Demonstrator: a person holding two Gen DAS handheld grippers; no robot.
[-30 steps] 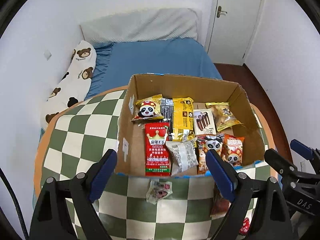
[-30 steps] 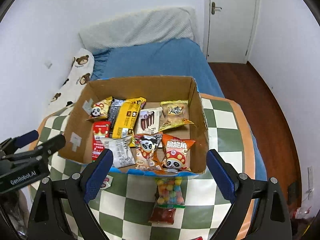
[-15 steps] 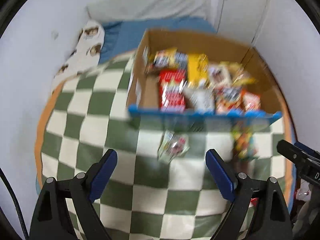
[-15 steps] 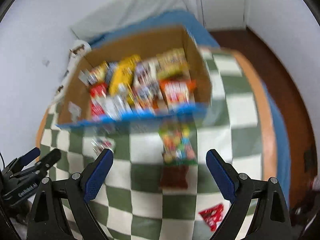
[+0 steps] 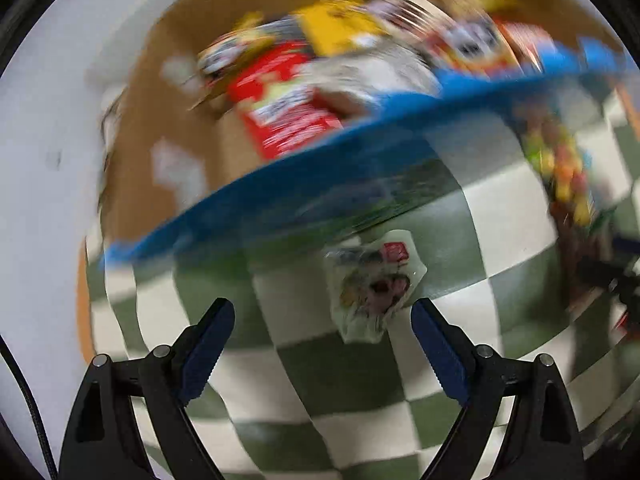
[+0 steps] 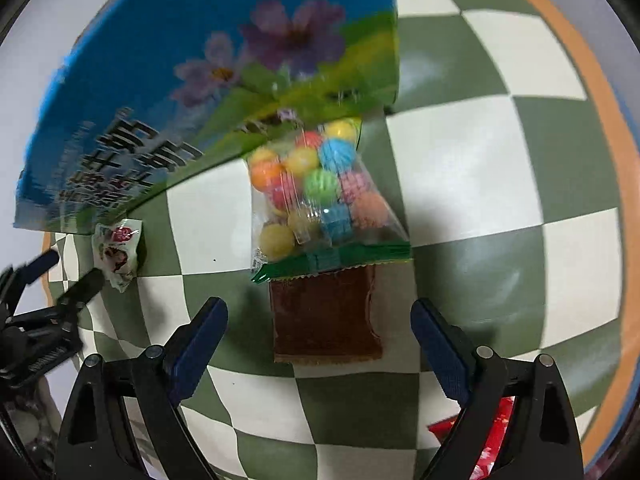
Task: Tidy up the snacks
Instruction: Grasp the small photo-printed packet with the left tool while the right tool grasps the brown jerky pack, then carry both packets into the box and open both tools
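Both tongs gape wide, nothing between the pads, both pointing steeply down at the checked counter [image 6: 472, 168]; left tongs [image 5: 322, 344] sit over the small pale sachet [image 5: 372, 288], right tongs [image 6: 320, 344] over the candy bag [image 6: 320, 196] and the brown packet [image 6: 326, 316].

Sachet lies flat on the counter just in front of the box [image 5: 280, 184]'s blue front wall; candy bag has its top end against or slightly under that wall, cannot tell which, and its green seal overlaps the brown packet's upper edge; a red wrapper [image 6: 492, 440] sits near the counter's front edge, partly behind the right finger.

Handling, my guess: all light; film wrappers slick and crinkly; sachet soft, pinch across its middle; candy bag lumpy, balls will shift, so take it at the flat green seal or across the narrow width; brown packet thin and flat, hard to get under, grab it by a side edge; squeeze gently.
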